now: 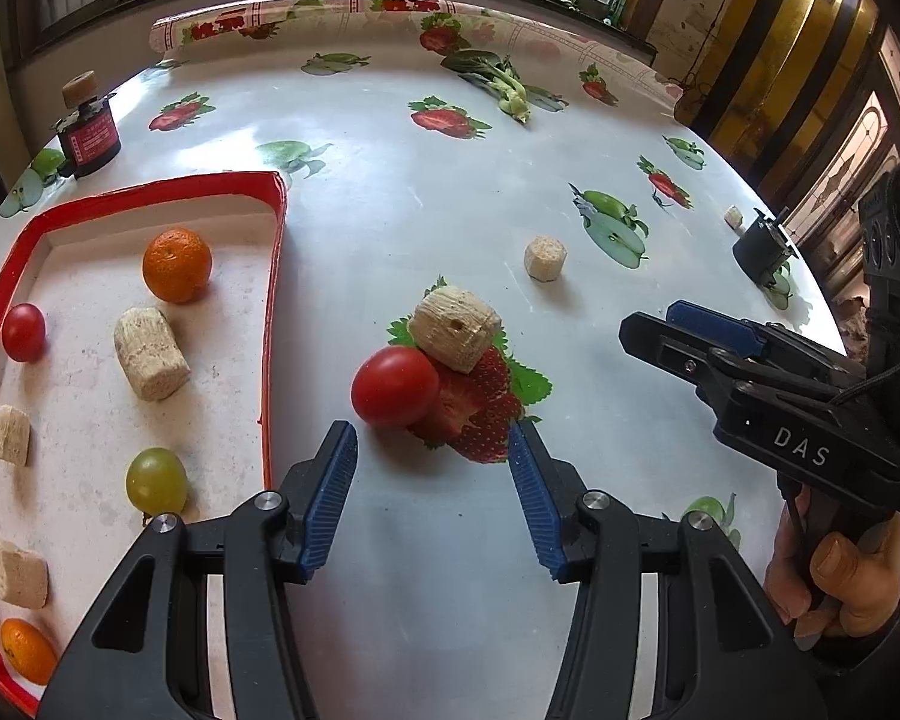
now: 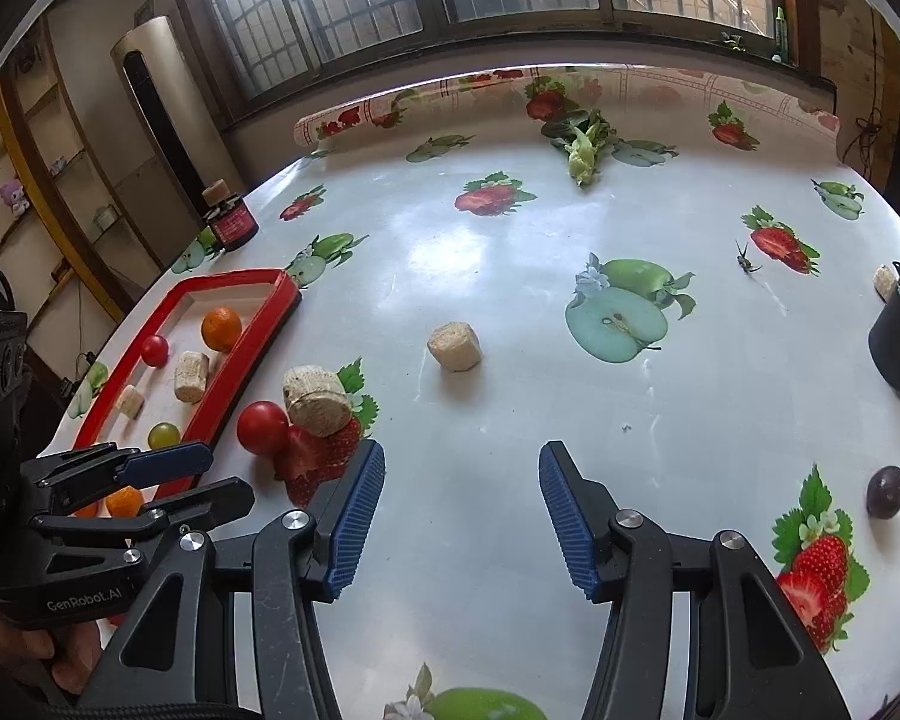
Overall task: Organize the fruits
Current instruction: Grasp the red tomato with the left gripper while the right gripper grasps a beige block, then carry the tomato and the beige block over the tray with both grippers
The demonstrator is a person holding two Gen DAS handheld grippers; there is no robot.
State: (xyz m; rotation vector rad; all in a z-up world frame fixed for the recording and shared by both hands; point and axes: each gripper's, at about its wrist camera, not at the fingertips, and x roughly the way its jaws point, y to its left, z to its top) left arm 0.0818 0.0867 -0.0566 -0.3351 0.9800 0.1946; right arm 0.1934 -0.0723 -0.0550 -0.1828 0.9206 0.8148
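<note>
I hold the left gripper (image 1: 432,450) with jaws spread, empty, just short of the cherry tomato (image 1: 394,385) on the counter (image 1: 426,192), beside the red tray (image 1: 273,300) it belongs in. The right gripper (image 2: 462,480) hangs spread, empty.

left gripper (image 1: 432,438) seen with jaws apart, nothing between | red tomato (image 1: 393,385) found just ahead on tablecloth (image 1: 426,204), touched by cork block (image 1: 455,329) | red tray (image 1: 273,300) at left, orange (image 1: 177,264) and green grape (image 1: 156,480) contained | right gripper (image 1: 654,330) seen at right
</note>
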